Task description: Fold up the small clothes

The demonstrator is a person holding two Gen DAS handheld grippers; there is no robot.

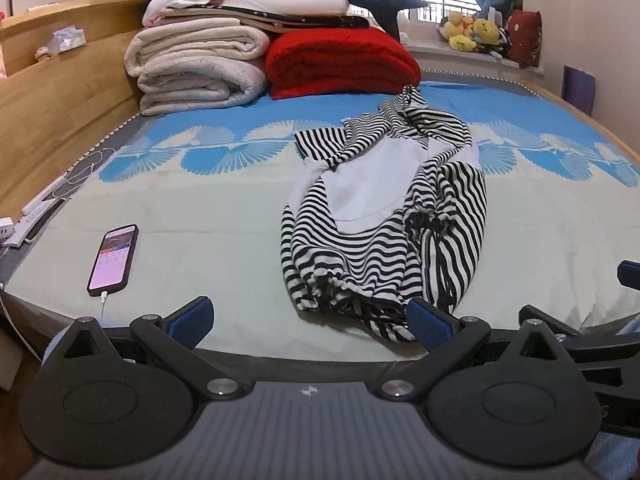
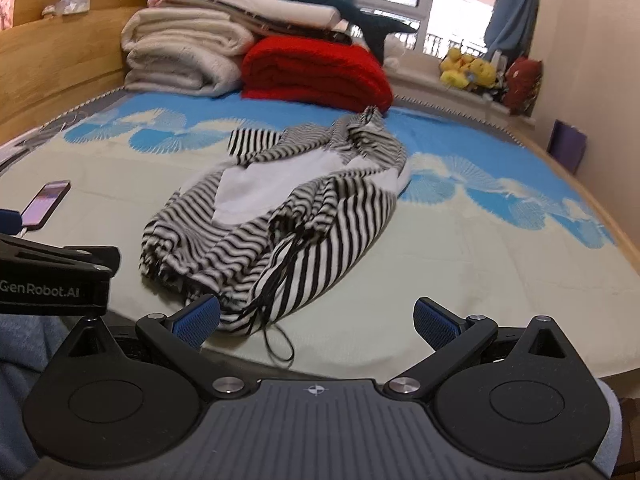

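A black-and-white striped garment (image 1: 384, 216) with white panels and dark drawstrings lies crumpled on the bed, its gathered hem toward me. In the right wrist view the same garment (image 2: 280, 216) spreads ahead and to the left, a drawstring loop trailing off its near edge. My left gripper (image 1: 310, 322) hovers open just short of the hem, its right pad beside the cloth. My right gripper (image 2: 316, 322) is open too, its left pad (image 2: 198, 320) at the garment's near edge. Neither holds anything.
A phone (image 1: 113, 260) on a charging cable lies on the bed to the left. Folded cream quilts (image 1: 196, 68) and a red blanket (image 1: 340, 64) are stacked at the headboard end. A wooden headboard (image 1: 52, 96) runs along the left; plush toys (image 1: 476, 32) sit on the windowsill.
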